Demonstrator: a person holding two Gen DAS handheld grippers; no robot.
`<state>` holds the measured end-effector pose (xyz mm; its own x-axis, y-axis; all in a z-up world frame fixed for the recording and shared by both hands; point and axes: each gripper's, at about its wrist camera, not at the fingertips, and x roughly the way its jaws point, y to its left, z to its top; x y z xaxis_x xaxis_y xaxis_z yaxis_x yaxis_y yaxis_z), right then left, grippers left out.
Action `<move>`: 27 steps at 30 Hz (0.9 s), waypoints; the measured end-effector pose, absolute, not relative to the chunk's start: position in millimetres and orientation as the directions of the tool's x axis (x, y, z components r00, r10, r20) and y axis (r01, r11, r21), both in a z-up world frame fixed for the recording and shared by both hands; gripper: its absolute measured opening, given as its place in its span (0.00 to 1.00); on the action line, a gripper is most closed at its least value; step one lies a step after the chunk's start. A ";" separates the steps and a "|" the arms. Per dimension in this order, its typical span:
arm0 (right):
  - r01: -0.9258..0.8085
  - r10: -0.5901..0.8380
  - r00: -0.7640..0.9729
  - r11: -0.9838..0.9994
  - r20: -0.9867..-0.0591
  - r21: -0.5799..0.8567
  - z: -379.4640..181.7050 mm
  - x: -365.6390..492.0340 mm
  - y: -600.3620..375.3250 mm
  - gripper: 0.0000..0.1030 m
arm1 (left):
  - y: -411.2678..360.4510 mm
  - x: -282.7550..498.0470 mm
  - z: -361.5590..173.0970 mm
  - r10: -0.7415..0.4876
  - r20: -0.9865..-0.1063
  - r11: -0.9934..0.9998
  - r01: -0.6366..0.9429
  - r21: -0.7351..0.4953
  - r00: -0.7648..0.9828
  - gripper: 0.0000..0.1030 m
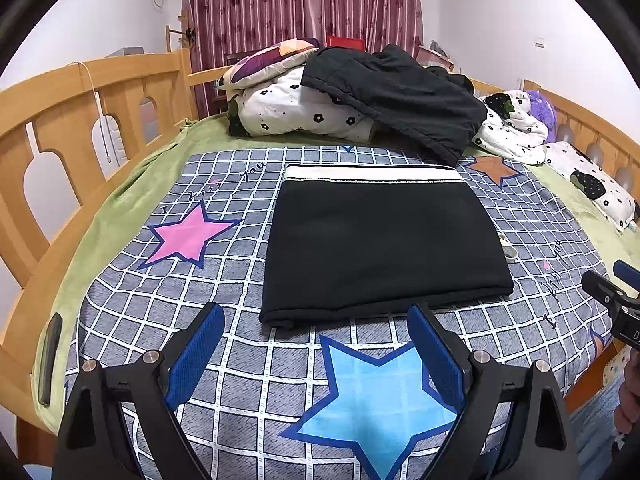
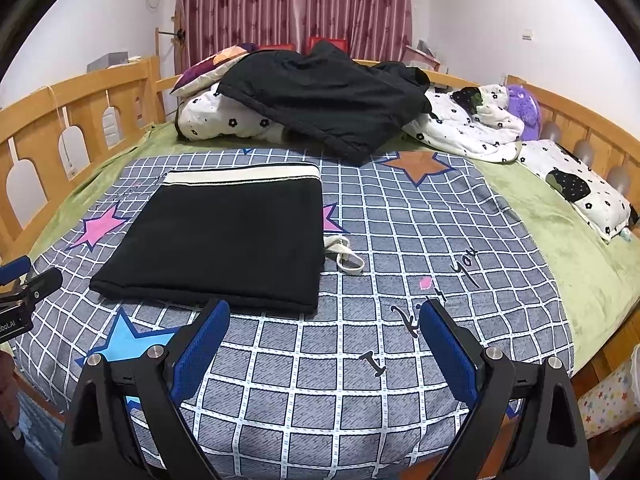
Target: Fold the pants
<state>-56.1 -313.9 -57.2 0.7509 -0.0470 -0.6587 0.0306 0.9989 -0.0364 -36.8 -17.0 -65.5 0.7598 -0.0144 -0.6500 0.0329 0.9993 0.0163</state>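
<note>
The black pants (image 1: 380,244) lie folded into a flat rectangle on the checked bedspread (image 1: 248,364), with a cream waistband (image 1: 372,174) along the far edge. They also show in the right wrist view (image 2: 224,240), where a cream drawstring (image 2: 346,258) sticks out at their right side. My left gripper (image 1: 316,320) is open and empty, just short of the near edge of the pants. My right gripper (image 2: 324,318) is open and empty, near the front right corner of the pants. Each gripper shows at the edge of the other's view (image 1: 612,300) (image 2: 24,292).
A black jacket (image 1: 396,92) lies over flowered quilts (image 1: 296,112) at the far end of the bed. A flowered pillow (image 2: 576,184) and a purple plush toy (image 2: 524,108) lie far right. Wooden rails (image 1: 80,120) run along both sides. A dark phone (image 1: 50,360) lies on the left edge.
</note>
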 end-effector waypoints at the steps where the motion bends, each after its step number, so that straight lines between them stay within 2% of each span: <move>1: 0.031 -0.048 0.751 0.999 -0.659 -0.036 -57.1 -56.3 -314.0 0.92 | -17.3 -37.0 -65.7 -0.014 -0.650 0.999 0.032 0.016 0.760 0.90; 27: 0.039 -0.053 0.752 0.999 -0.657 -0.036 -56.1 -57.3 -317.5 0.92 | -16.5 -36.9 -68.3 -0.016 -0.651 0.999 0.036 0.017 0.759 0.90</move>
